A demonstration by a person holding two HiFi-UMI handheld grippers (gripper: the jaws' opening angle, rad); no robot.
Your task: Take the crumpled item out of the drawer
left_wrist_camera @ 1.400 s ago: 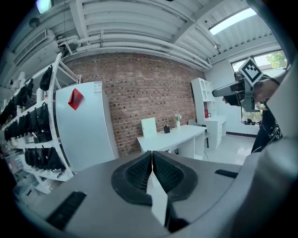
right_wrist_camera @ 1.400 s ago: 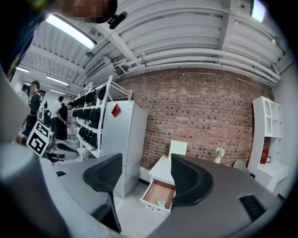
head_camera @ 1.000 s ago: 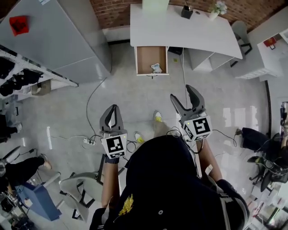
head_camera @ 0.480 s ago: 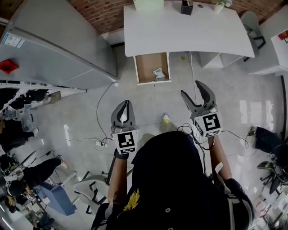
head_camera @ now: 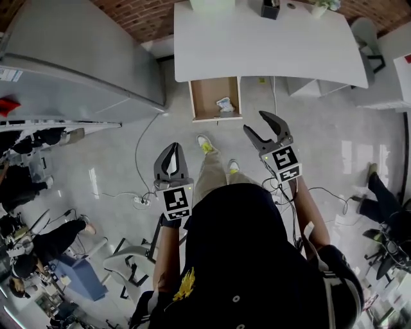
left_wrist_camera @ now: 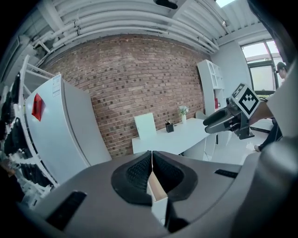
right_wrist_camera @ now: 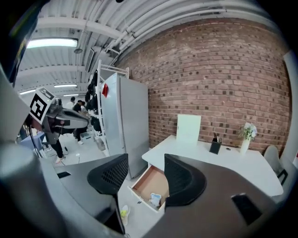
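Observation:
The wooden drawer [head_camera: 214, 97] stands pulled out from under the white desk [head_camera: 257, 48], far ahead of both grippers. A small crumpled white item [head_camera: 224, 103] lies in its front right corner. My right gripper [head_camera: 257, 123] hangs in the air just short of the drawer; its jaws are apart and closing, with nothing between them. Its own view shows the drawer [right_wrist_camera: 148, 181] and the crumpled item [right_wrist_camera: 155, 200] in the gap between the jaws. My left gripper [head_camera: 172, 148] is held lower and to the left, shut and empty. Its pads [left_wrist_camera: 139, 172] meet.
A tall grey fridge [head_camera: 77, 58] stands left of the desk. A pen holder [head_camera: 270, 9] and a small plant [head_camera: 318, 8] sit on the desk. Cables and a power strip [head_camera: 142, 201] lie on the floor at left. A chair [head_camera: 125, 266] stands behind, with people at the far left.
The person has walked toward the desk, so the drawer sits nearer the grippers. The right gripper has shifted left toward the drawer and its jaws have narrowed a little.

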